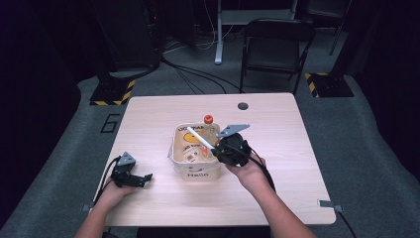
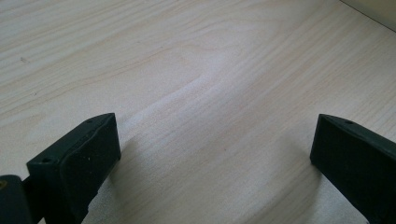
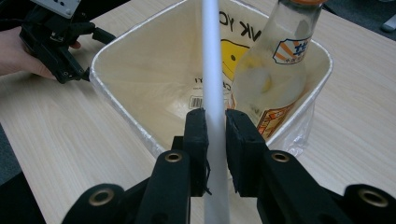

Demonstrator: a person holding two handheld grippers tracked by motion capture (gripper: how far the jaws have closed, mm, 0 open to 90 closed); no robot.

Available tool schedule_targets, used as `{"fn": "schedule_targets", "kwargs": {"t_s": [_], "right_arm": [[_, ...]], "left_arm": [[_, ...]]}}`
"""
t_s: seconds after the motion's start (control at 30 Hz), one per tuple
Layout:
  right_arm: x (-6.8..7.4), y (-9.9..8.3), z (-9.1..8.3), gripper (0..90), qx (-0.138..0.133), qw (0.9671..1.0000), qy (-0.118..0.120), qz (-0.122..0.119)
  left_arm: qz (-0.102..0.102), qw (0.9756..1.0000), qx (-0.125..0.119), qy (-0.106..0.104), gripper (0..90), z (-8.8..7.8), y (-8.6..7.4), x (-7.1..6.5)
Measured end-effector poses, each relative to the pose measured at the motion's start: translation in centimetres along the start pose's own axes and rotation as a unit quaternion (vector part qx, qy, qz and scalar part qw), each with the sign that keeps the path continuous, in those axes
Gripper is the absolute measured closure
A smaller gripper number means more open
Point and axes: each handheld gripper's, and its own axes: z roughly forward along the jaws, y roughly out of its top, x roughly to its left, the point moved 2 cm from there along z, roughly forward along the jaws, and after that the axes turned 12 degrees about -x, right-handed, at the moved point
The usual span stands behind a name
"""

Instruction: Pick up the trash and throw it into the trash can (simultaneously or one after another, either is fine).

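While the white rod (image 3: 211, 70) is clamped by the right gripper (image 3: 215, 135) above the basket (image 3: 112, 100), the bottle (image 3: 273, 70) could be knocked; the left gripper (image 2: 212, 154) is held open.

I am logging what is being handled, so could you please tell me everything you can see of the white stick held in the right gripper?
The white stick is a thin, straight, smooth rod, plain white and matte, perhaps plastic. The right gripper is shut on it, black fingers pressing both sides. It slants over the open cream bag, beside the bottle, which stands inside. Its far end runs out of frame.
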Motion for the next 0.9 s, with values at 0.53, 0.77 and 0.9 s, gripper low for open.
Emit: {"fn": "schedule_targets", "kwargs": {"t_s": [0.53, 0.77, 0.9], "right_arm": [[-0.1, 0.9, 2.1, 78.2, 0.011, 0.9999, 0.005, -0.007], [0.0, 1.1, 2.9, 78.2, 0.020, 0.9998, 0.006, -0.003], [0.0, 1.2, 3.5, 78.1, 0.029, 0.9995, 0.007, -0.008]], "left_arm": [[0.000, 1.0000, 0.000, 0.000, 1.5, 0.0, 0.0, 0.0], [0.000, 1.0000, 0.000, 0.000, 1.5, 0.0, 0.0, 0.0], [-0.001, 1.0000, -0.001, 0.000, 1.5, 0.0, 0.0, 0.0]]}}
